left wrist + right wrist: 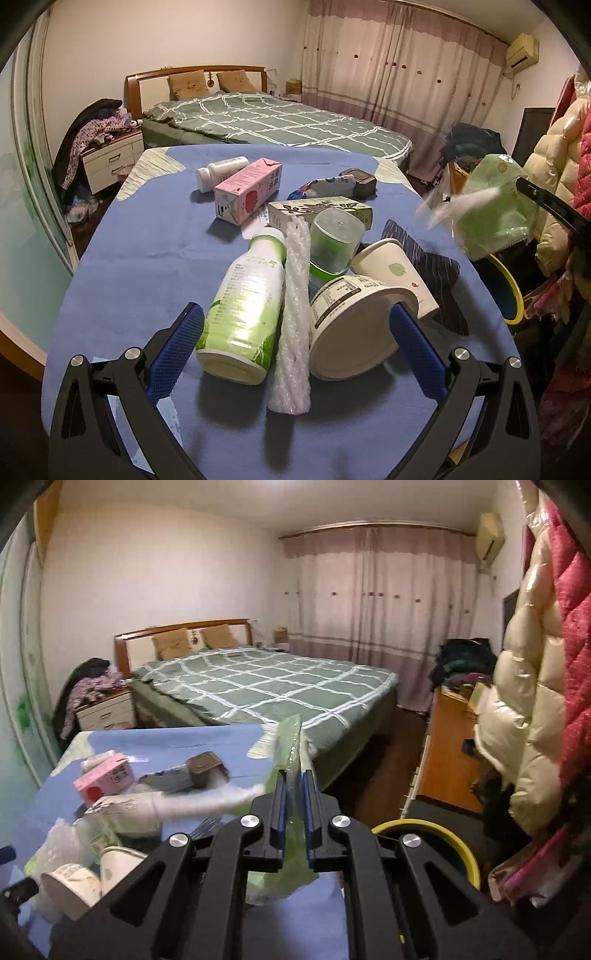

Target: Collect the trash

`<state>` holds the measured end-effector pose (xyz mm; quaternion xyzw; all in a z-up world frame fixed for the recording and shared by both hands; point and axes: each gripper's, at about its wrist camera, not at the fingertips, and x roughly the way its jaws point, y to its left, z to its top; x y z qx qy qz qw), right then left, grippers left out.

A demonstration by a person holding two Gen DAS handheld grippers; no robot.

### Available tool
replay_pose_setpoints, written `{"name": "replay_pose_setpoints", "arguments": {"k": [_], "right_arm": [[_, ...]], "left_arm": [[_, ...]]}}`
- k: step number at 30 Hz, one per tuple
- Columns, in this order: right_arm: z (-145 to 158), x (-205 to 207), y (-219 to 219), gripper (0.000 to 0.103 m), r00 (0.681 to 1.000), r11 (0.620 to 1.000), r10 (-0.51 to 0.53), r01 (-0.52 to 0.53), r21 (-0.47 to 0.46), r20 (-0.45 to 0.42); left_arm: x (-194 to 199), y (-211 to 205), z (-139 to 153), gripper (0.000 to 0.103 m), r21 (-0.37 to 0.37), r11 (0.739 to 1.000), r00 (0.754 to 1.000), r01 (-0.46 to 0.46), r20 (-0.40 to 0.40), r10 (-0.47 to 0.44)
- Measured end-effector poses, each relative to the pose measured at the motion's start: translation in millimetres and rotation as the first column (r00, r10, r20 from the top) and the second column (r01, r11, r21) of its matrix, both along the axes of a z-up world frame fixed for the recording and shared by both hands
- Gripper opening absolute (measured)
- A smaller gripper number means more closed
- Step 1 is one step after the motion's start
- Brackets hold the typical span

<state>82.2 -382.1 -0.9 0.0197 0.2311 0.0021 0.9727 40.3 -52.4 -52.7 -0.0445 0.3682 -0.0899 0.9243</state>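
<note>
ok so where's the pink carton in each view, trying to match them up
Left wrist view: the pink carton lies on the blue tablecloth, upper centre, beside a white bottle.
Right wrist view: the same carton sits at the left edge, mid-height.
Shared landmark: the bed with the green checked cover, behind the table in both.

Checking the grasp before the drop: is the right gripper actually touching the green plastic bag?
Touching. In the right wrist view the right gripper has its blue pads clamped flat on the green plastic bag.
</note>
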Motion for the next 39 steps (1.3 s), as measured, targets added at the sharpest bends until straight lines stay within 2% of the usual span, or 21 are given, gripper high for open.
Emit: {"name": "replay_pose_setpoints", "arguments": {"k": [2, 3, 5, 6, 8, 9, 11, 14, 16, 19, 22, 27, 32, 33, 35, 36, 37, 39], "right_arm": [[1, -11, -2, 0.008, 0.984, 0.978, 0.177, -0.176, 0.113, -0.001], [2, -14, -1, 0.008, 0.985, 0.978, 0.174, -0.173, 0.113, 0.000], [6, -16, 4, 0.008, 1.000, 0.999, -0.006, 0.006, -0.048, 0.009], [6, -16, 4, 0.008, 1.000, 0.998, -0.019, 0.020, -0.057, 0.019], [5, -14, -7, 0.008, 0.994, 0.988, 0.112, -0.109, 0.111, -0.019], [6, -15, -11, 0.008, 0.994, 0.986, 0.109, -0.105, 0.128, -0.027], [7, -24, -9, 0.008, 1.000, 0.999, 0.020, -0.020, 0.042, -0.003], [10, -30, -28, 0.008, 0.999, 0.993, 0.040, -0.039, 0.113, -0.006], [14, -40, -40, 0.008, 0.999, 0.998, -0.045, 0.044, 0.055, 0.017], [9, -42, -73, 0.008, 0.993, 0.991, -0.115, 0.115, 0.070, -0.002], [-1, -39, -94, 0.008, 0.976, 0.975, -0.216, 0.216, 0.041, -0.021], [-36, -33, -139, 0.008, 0.914, 0.917, -0.398, 0.398, -0.020, -0.085], [-76, -7, -160, 0.009, 0.852, 0.867, -0.496, 0.495, -0.052, -0.169], [-85, -4, -165, 0.010, 0.842, 0.863, -0.503, 0.503, -0.056, -0.196], [-95, 1, -170, 0.024, 0.831, 0.857, -0.510, 0.511, -0.057, -0.222], [-98, 1, -169, 0.036, 0.829, 0.856, -0.512, 0.513, -0.060, -0.224], [-100, 2, -169, 0.040, 0.829, 0.855, -0.515, 0.514, -0.065, -0.220], [-101, 2, -167, 0.041, 0.829, 0.854, -0.517, 0.515, -0.072, -0.212]], "left_arm": [[0, -1, -1, 0.099, -0.001, 1.000, 1.000, 0.002, -0.003, -0.002], [1, -3, -1, 0.099, -0.001, 1.000, 1.000, 0.006, -0.005, -0.006], [1, -5, -1, 0.099, 0.004, 1.000, 1.000, 0.013, -0.003, -0.013], [1, -7, -1, 0.099, 0.004, 1.000, 1.000, 0.017, 0.000, -0.017], [0, -10, 1, 0.099, 0.008, 0.999, 0.999, 0.031, 0.013, -0.031], [0, -12, 2, 0.099, 0.013, 0.999, 0.999, 0.038, 0.019, -0.038], [-1, -14, 4, 0.099, 0.015, 0.999, 0.998, 0.047, 0.028, -0.048], [-1, -17, 5, 0.099, 0.021, 0.998, 0.998, 0.056, 0.035, -0.057], [-2, -18, 4, 0.099, 0.019, 0.998, 0.998, 0.058, 0.032, -0.059], [-2, -18, 3, 0.099, 0.014, 0.998, 0.998, 0.057, 0.026, -0.057], [-1, -18, 2, 0.099, 0.014, 0.998, 0.998, 0.055, 0.024, -0.055], [-2, -20, 2, 0.099, 0.026, 0.998, 0.998, 0.056, 0.030, -0.057], [-6, -22, 4, 0.099, 0.039, 0.997, 0.997, 0.061, 0.035, -0.063], [-7, -23, 4, 0.099, 0.042, 0.997, 0.997, 0.063, 0.037, -0.065], [-10, -24, 5, 0.099, 0.047, 0.996, 0.996, 0.072, 0.042, -0.074], [-11, -25, 7, 0.099, 0.049, 0.996, 0.995, 0.078, 0.050, -0.081], [-12, -27, 8, 0.099, 0.051, 0.995, 0.995, 0.082, 0.055, -0.085], [-13, -30, 10, 0.098, 0.057, 0.994, 0.993, 0.094, 0.064, -0.097]]}}
